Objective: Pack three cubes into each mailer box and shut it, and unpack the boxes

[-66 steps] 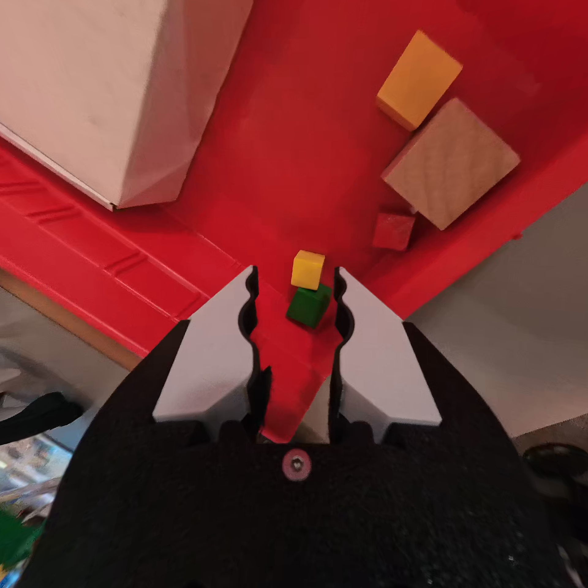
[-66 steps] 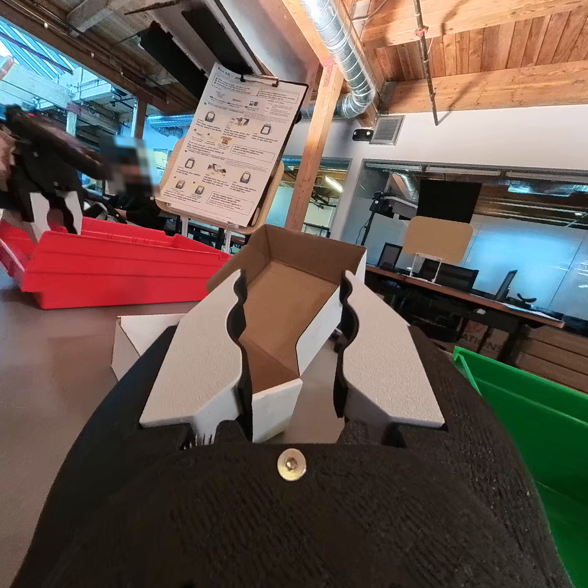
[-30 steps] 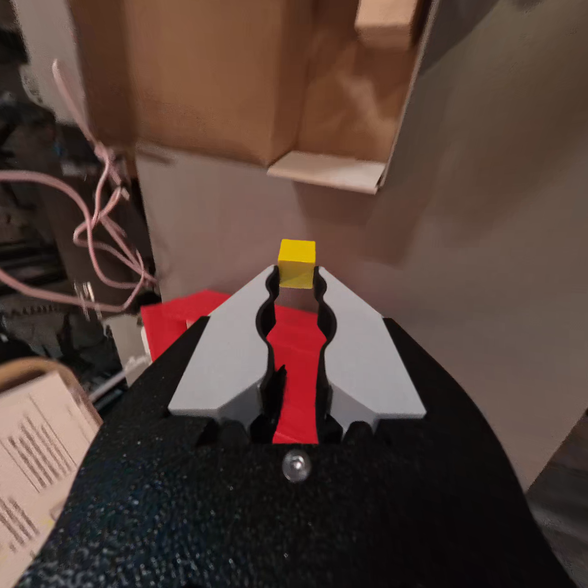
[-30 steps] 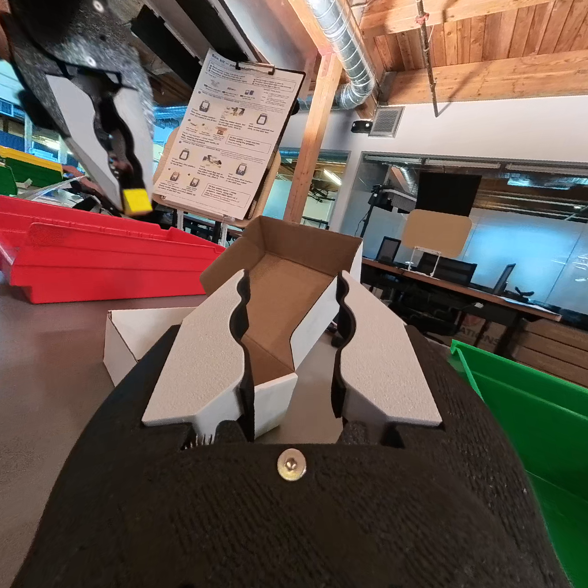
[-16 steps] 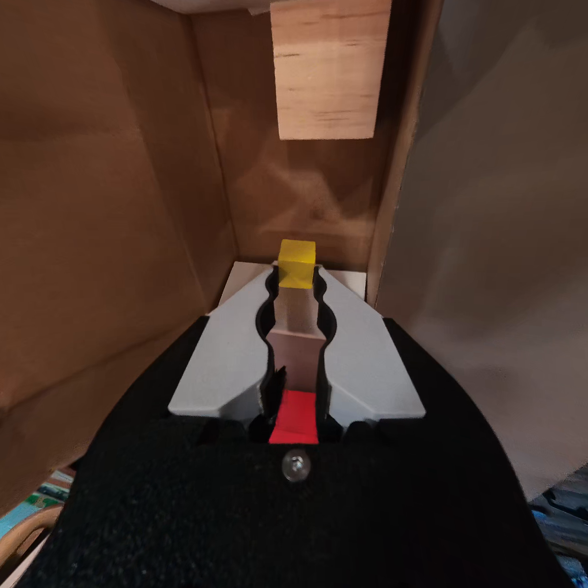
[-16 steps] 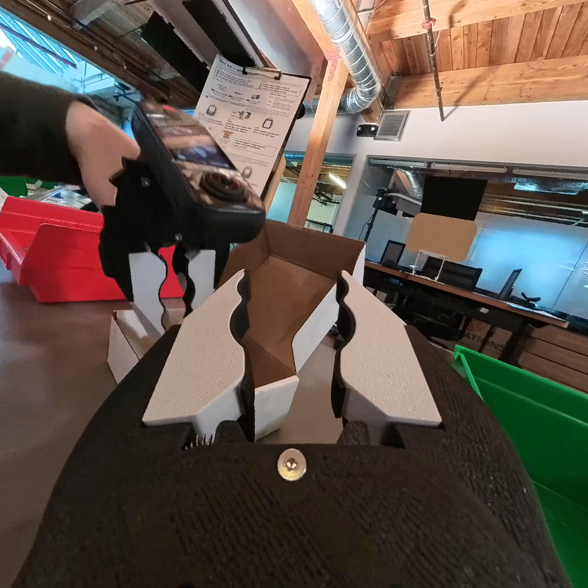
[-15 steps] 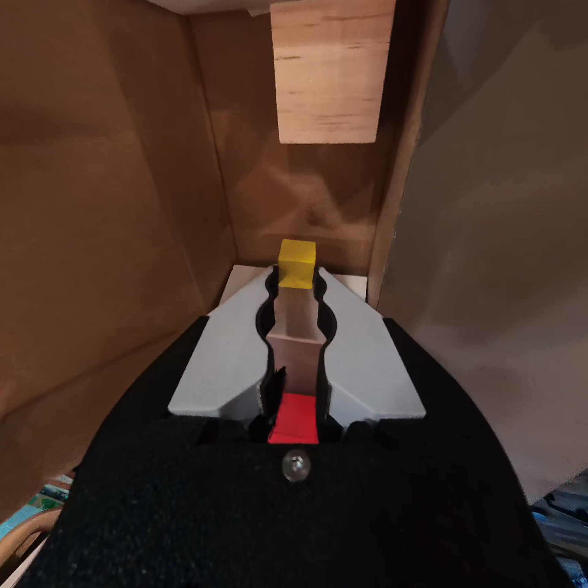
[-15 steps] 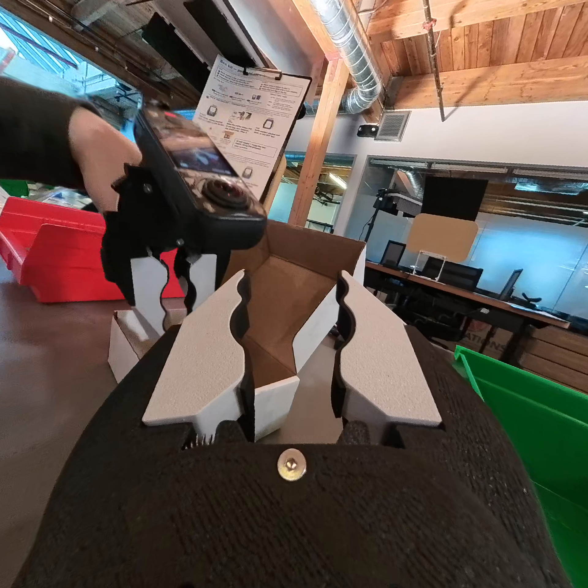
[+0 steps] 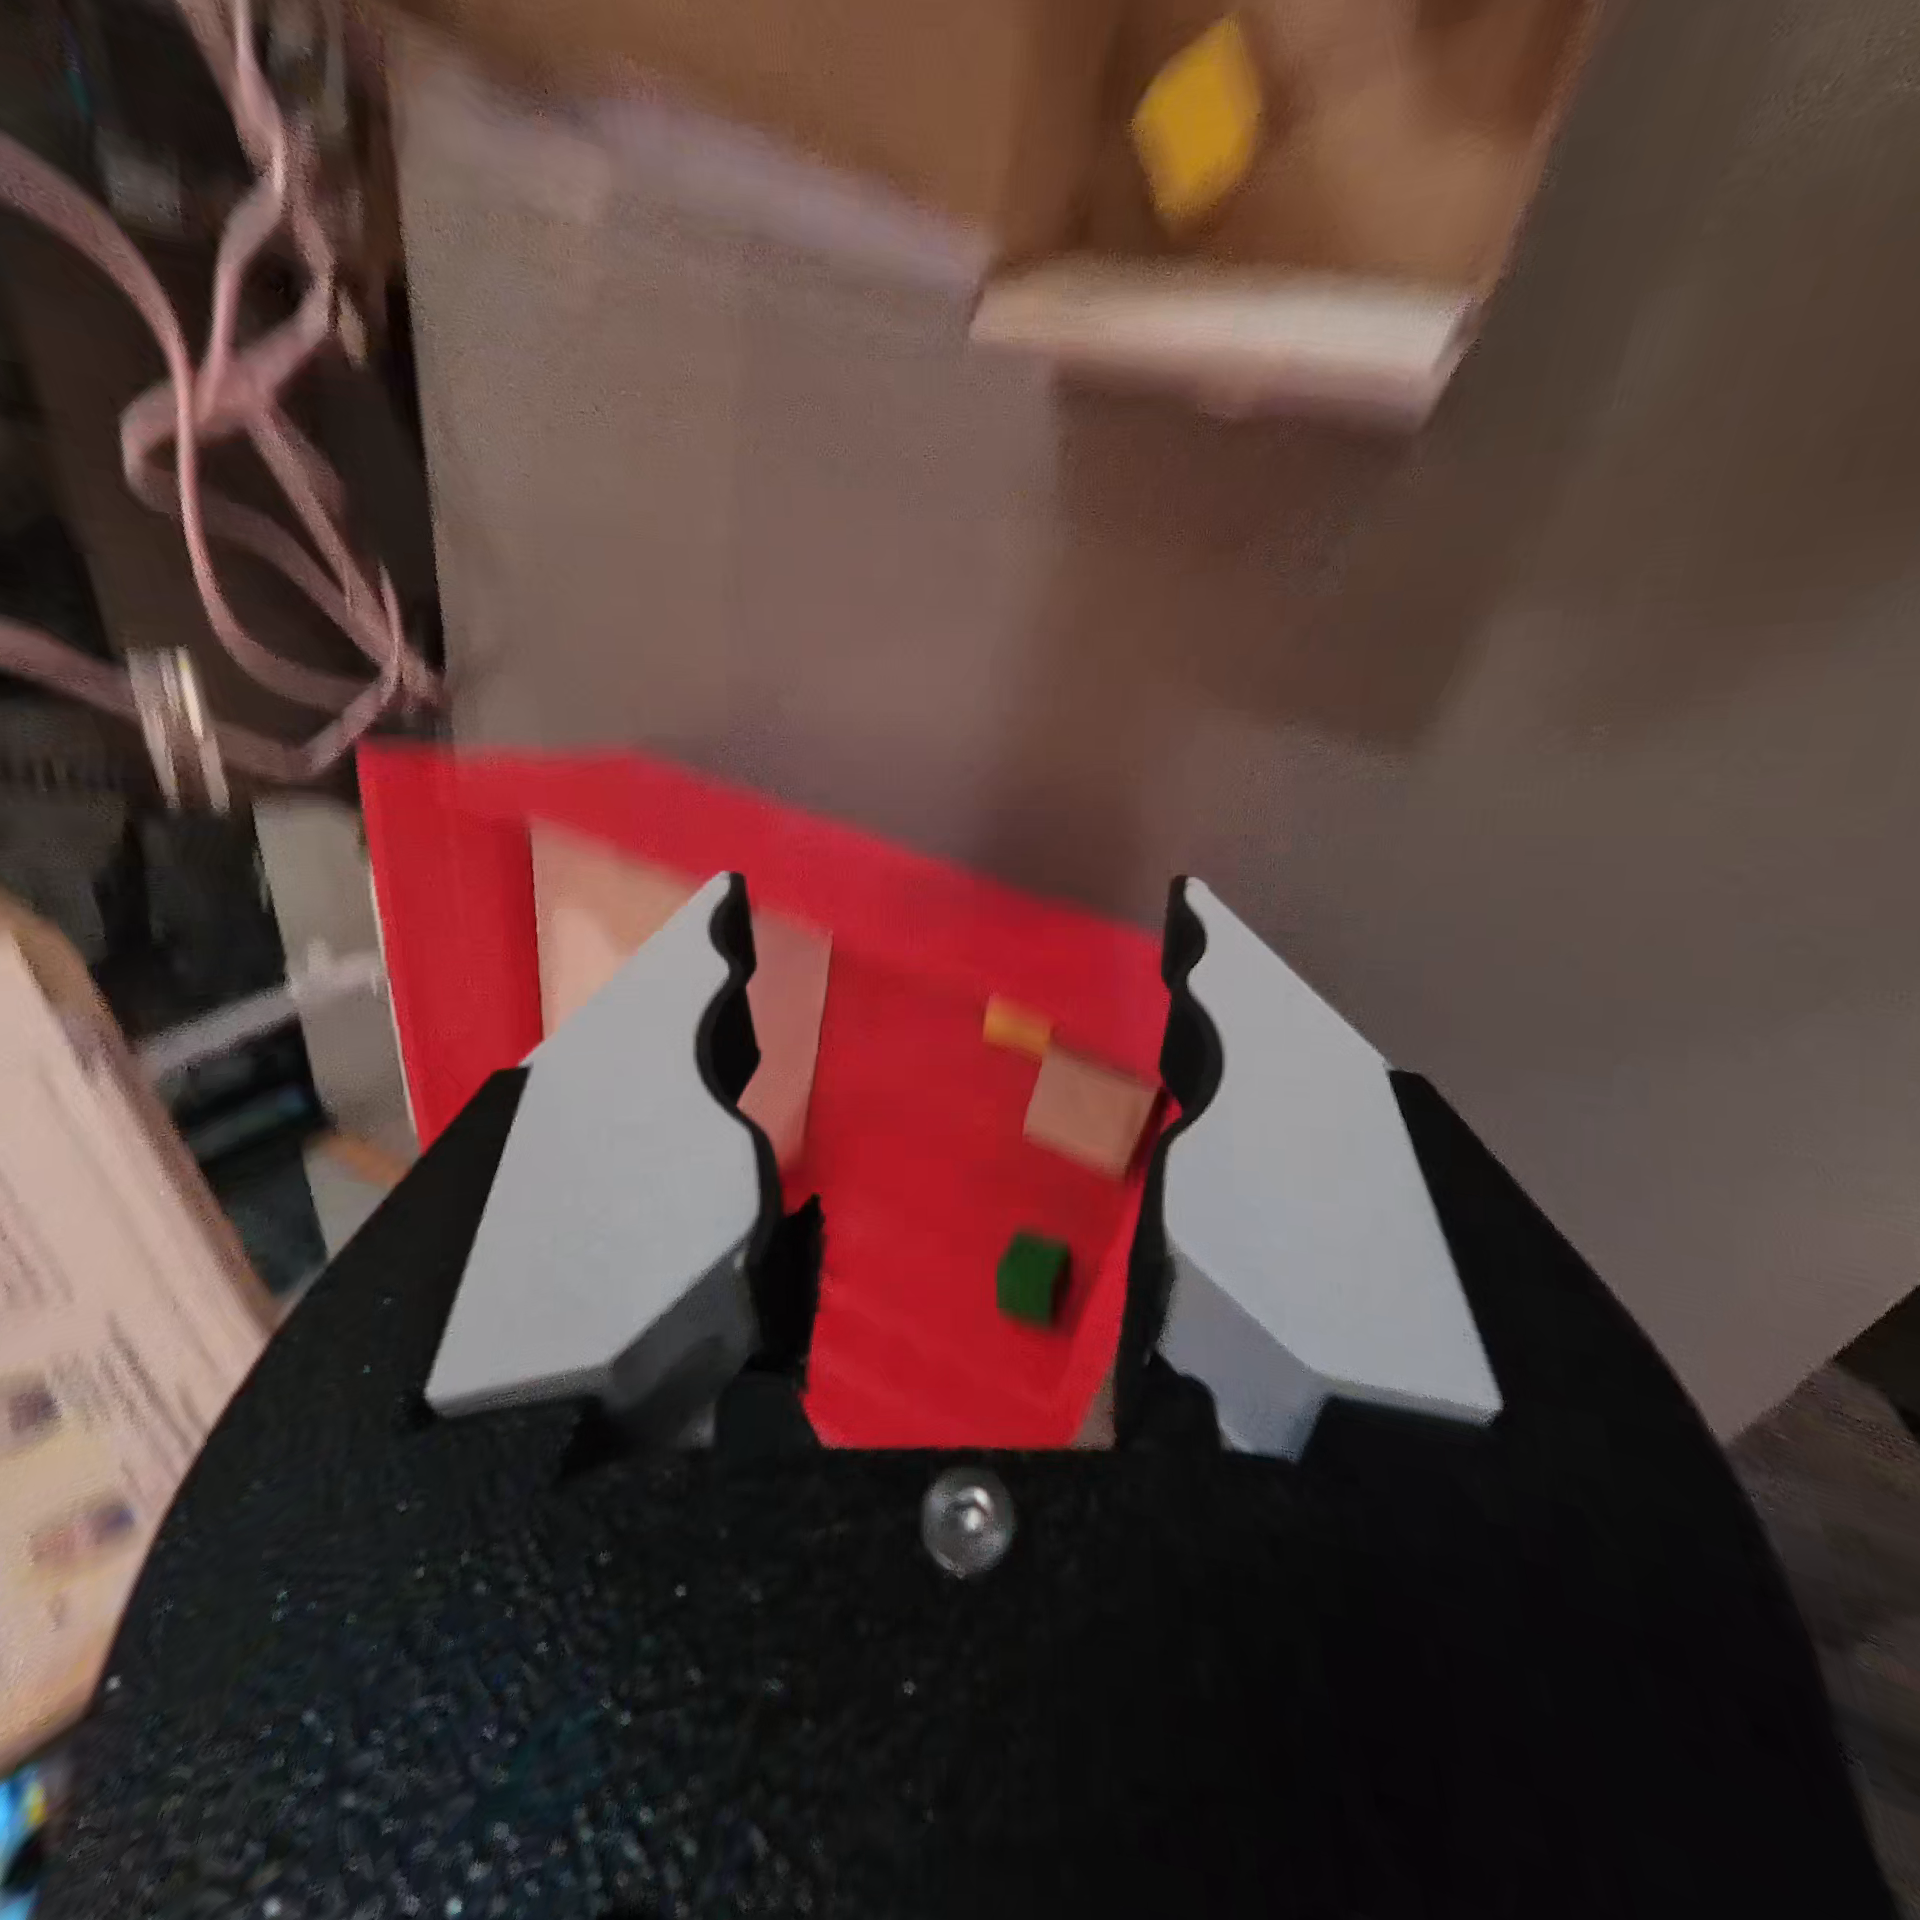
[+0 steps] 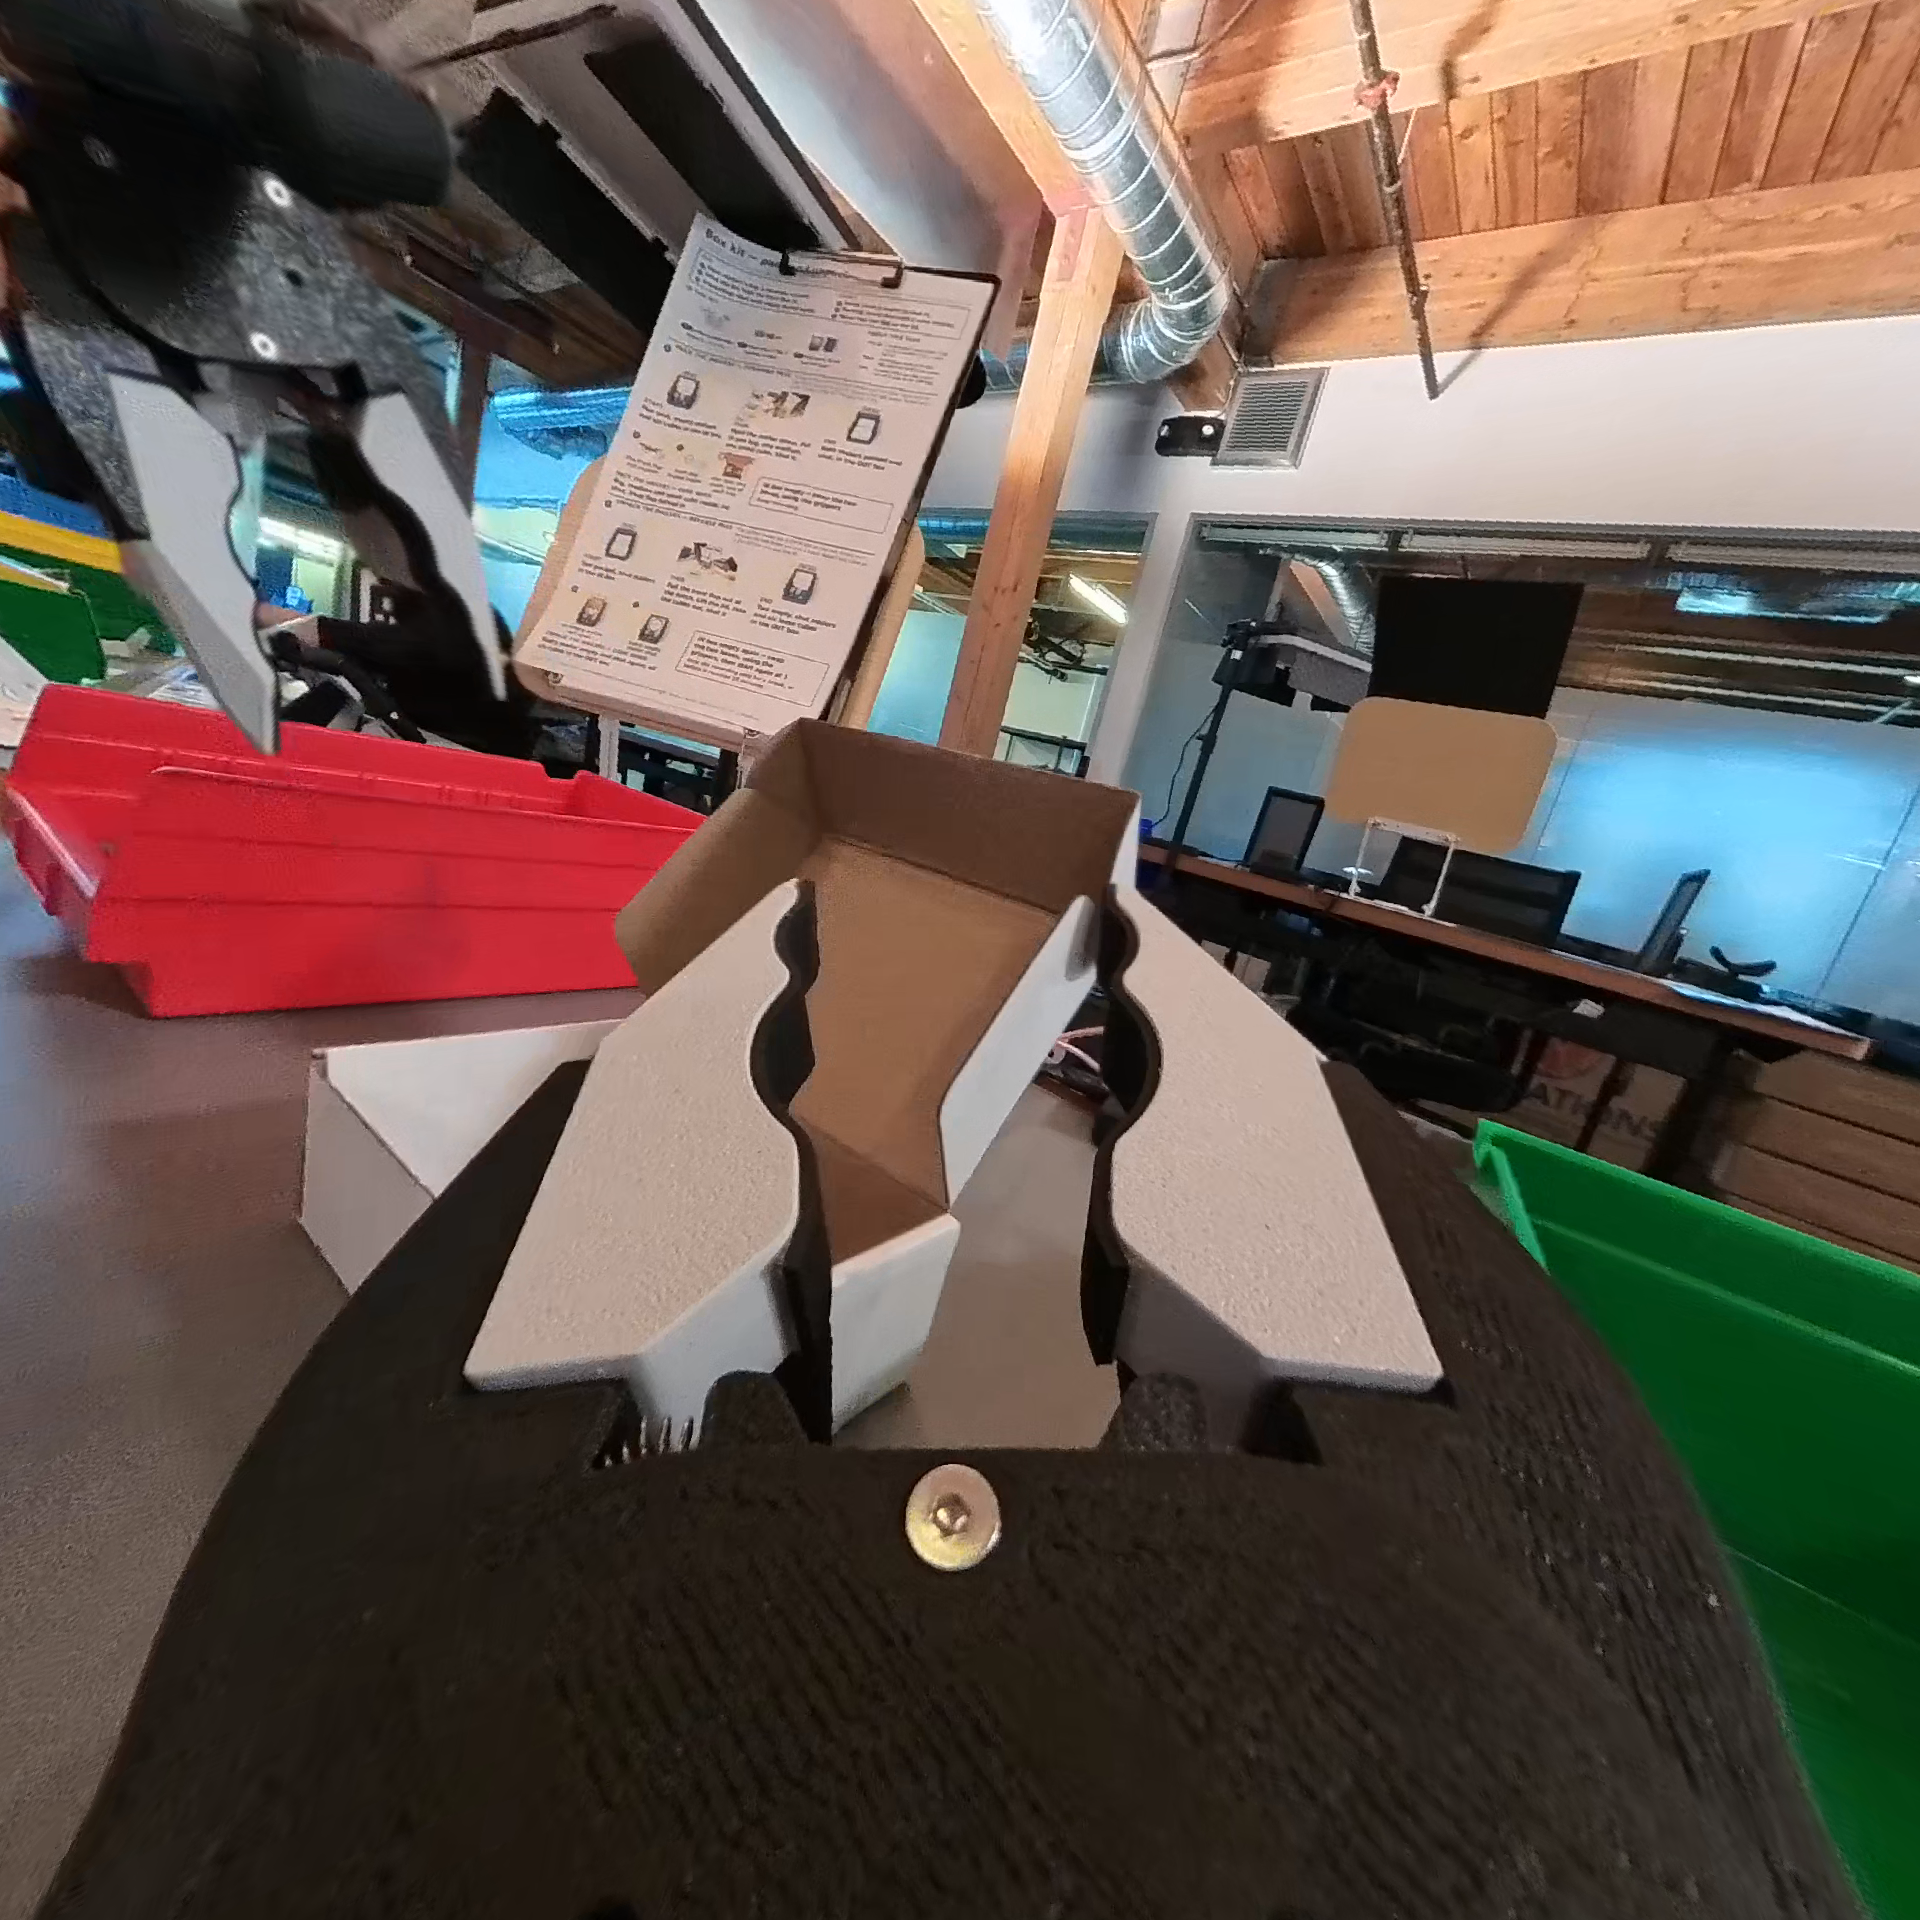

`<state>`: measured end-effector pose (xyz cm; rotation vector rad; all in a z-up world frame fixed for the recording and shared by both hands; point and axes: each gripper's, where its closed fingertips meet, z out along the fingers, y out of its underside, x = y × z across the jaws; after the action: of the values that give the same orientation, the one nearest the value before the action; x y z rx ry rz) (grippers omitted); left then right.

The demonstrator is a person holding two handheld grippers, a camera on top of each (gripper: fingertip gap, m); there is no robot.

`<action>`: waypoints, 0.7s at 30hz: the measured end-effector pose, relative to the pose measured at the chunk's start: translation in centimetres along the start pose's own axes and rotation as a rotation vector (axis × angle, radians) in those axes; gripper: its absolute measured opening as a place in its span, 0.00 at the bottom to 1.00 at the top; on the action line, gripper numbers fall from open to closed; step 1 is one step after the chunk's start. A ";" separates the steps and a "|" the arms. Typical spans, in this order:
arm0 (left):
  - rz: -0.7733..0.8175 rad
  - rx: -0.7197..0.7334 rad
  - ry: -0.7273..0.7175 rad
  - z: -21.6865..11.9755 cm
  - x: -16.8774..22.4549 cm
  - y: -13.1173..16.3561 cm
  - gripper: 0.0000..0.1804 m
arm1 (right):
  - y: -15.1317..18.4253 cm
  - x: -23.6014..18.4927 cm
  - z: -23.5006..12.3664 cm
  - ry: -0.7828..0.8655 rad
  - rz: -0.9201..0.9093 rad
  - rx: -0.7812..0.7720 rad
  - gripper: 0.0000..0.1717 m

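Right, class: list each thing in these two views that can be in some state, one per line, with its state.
Left gripper: open, nothing held.
Right gripper: open, a box wall stands between its fingers, not gripped.
Mailer box: lid up, open.
Yellow cube: lying inside the box.
Green cube: loose in the bin.
Red bin: on the table, uncovered.
Green bin: uncovered, contents hidden.

**Yellow cube dropped, my left gripper pulled out**

My left gripper point(image 9: 956, 904) no longer pinches the yellow cube point(image 9: 1195, 125); its jaws now stand wide apart with nothing between them. The cube lies blurred inside the mailer box point(image 9: 1226, 322) at the upper right of the frame. I have lifted out of the box, and the red bin point(image 9: 935, 904) fills the centre again.
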<state>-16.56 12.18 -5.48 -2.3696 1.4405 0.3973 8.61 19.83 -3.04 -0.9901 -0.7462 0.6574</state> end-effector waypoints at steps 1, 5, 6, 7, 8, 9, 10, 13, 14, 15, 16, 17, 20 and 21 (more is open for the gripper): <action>-0.050 -0.052 -0.015 -0.2 -0.6 2.8 0.43 | 0.0 -0.2 0.1 -0.007 -0.002 -0.001 0.31; -0.202 -0.266 0.041 1.1 -0.6 12.5 0.37 | 0.1 -1.2 0.3 -0.035 -0.024 -0.006 0.31; -0.220 -0.315 0.054 1.7 -0.4 14.4 0.36 | 0.1 -1.4 0.3 -0.039 -0.034 -0.009 0.31; -0.233 -0.362 0.064 2.3 -0.2 16.1 0.35 | 0.2 -1.5 0.3 -0.043 -0.043 -0.012 0.31; -0.245 -0.400 0.079 2.9 0.0 17.5 0.33 | 0.3 -1.6 0.4 -0.044 -0.050 -0.015 0.31; -0.258 -0.424 0.096 3.6 0.2 18.5 0.31 | 0.3 -1.6 0.4 -0.043 -0.054 -0.019 0.31; -0.271 -0.439 0.112 4.2 0.4 19.2 0.29 | 0.4 -1.5 0.4 -0.043 -0.054 -0.021 0.31; -0.251 -0.479 0.126 5.7 0.2 20.7 0.25 | 0.5 -1.2 0.4 -0.035 -0.051 -0.023 0.31; -0.239 -0.499 0.132 6.0 0.2 21.1 0.25 | 0.6 -1.1 0.4 -0.033 -0.047 -0.026 0.31; -0.241 -0.521 0.136 6.2 0.1 21.5 0.26 | 0.6 -1.0 0.4 -0.030 -0.041 -0.027 0.31; -0.258 -0.539 0.142 6.3 0.1 21.8 0.26 | 0.6 -0.9 0.4 -0.027 -0.035 -0.027 0.31; -0.277 -0.546 0.149 6.5 0.1 21.9 0.26 | 0.7 -0.8 0.4 -0.025 -0.029 -0.029 0.31; -0.331 -0.547 0.213 7.0 0.7 22.1 0.20 | 0.8 -0.6 0.4 -0.022 -0.020 -0.031 0.31; -0.351 -0.557 0.232 7.1 1.0 22.2 0.19 | 0.8 -0.6 0.4 -0.024 -0.017 -0.032 0.31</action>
<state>-36.39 4.82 -15.41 -3.1370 1.0558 0.4911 7.82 19.85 -3.77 -1.0057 -0.7872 0.6452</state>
